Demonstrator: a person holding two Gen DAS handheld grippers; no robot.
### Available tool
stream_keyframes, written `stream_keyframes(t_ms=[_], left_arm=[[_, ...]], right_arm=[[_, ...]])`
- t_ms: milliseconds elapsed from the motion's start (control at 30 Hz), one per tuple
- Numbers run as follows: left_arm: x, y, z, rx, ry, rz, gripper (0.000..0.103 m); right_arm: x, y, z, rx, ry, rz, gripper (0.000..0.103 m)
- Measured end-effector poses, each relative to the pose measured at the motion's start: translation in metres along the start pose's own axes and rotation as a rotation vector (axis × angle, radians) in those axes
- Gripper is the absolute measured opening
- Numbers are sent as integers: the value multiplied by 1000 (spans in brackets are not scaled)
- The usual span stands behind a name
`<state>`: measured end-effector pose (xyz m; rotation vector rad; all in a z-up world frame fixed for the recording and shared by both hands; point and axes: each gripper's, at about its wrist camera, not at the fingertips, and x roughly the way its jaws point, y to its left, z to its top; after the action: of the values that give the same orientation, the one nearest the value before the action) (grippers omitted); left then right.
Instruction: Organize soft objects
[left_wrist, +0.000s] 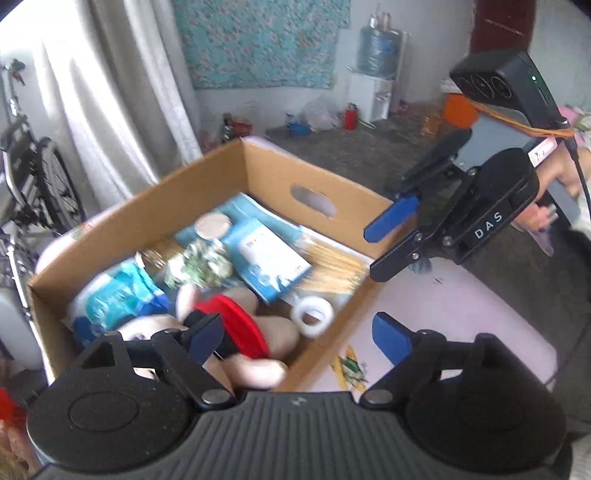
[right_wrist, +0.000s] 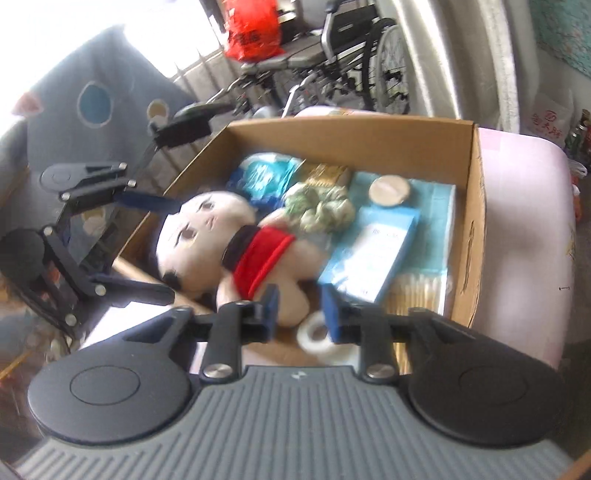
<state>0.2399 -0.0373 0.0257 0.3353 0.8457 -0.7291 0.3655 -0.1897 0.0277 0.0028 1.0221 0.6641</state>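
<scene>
The left gripper (left_wrist: 301, 339) had its jaws wide apart and empty, one blue pad poised over the red-collared plush doll (right_wrist: 229, 247), the other out past the wall of the cardboard box (left_wrist: 207, 184), above the pink surface (left_wrist: 461, 306). The right gripper (right_wrist: 299, 308) had its jaws apart by a narrower gap, holding nothing, hovering at the near edge of the box over the doll's leg and a roll of clear tape (right_wrist: 317, 332). The doll lay inside the box on its back, its head against the wall by the left gripper, beside a green scrunchie (right_wrist: 321, 208), a blue carton (right_wrist: 369, 251), a crinkled blue packet (right_wrist: 266, 173) and a sheaf of cotton swabs (right_wrist: 417, 291).

Straddling the wall, the left jaws would likely pinch cardboard, not plush, and drag the box. The right jaws looked set to snag the tape roll with the leg. Both views were blurred, so exact contact could not be told
</scene>
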Motion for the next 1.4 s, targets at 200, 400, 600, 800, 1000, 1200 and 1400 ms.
stream_keyframes(t_ms=[200,400,600,800,1000,1200,1400], left_arm=[[57,-16,-25,3,193,-2,65],[50,-28,-37,-13,193,91,59],[42,-28,-44,-62,187,73,58],[33,-33,-45,-35,176,75,55],[24,-40,-47,-15,149,82,55],[12,-45,-62,-33,127,94,61],[15,-55,-59,-31,92,140,76]], right_arm=[[17,15,-15,-141,102,-133,58],[14,30,-22,-134,115,-155,54],[9,28,-27,-122,86,-137,49],[2,20,-39,-140,58,-109,49],[-3,18,-47,-163,45,-86,50],[-2,21,-53,-140,49,-44,50],[-5,14,-58,-89,33,-13,55]])
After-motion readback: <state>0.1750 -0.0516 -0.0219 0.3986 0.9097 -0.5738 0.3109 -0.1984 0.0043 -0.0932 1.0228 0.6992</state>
